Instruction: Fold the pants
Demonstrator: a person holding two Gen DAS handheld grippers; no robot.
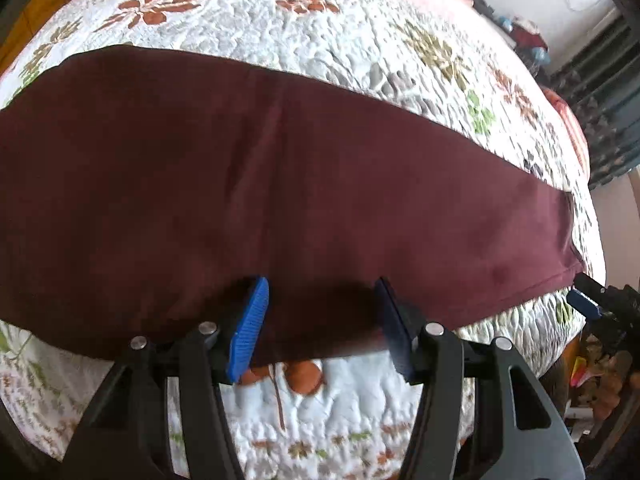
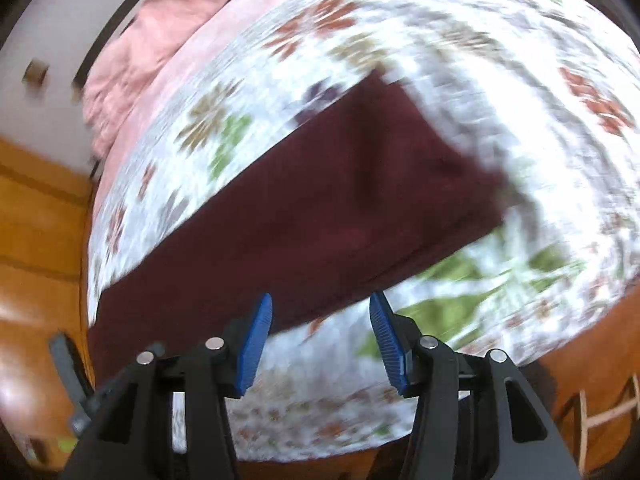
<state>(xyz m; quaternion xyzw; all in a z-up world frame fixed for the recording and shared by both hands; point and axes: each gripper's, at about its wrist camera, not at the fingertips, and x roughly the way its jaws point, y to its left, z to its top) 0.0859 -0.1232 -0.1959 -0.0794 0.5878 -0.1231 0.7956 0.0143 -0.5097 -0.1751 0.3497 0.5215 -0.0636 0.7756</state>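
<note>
Lying flat: long maroon pants (image 1: pixel 280 168)

Both the left gripper (image 1: pixel 322 326) and right gripper (image 2: pixel 320 338) have black linkages, silver pins and ribbed blue jaws.

Bright daylight, left wrist view sharp, right wrist view motion-blurred, fisheye bending edges, dark corners

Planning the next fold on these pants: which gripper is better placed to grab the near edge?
Left. The left gripper is open, straddling the pants' near edge; the right gripper is open beside it, its view blurred.
</note>
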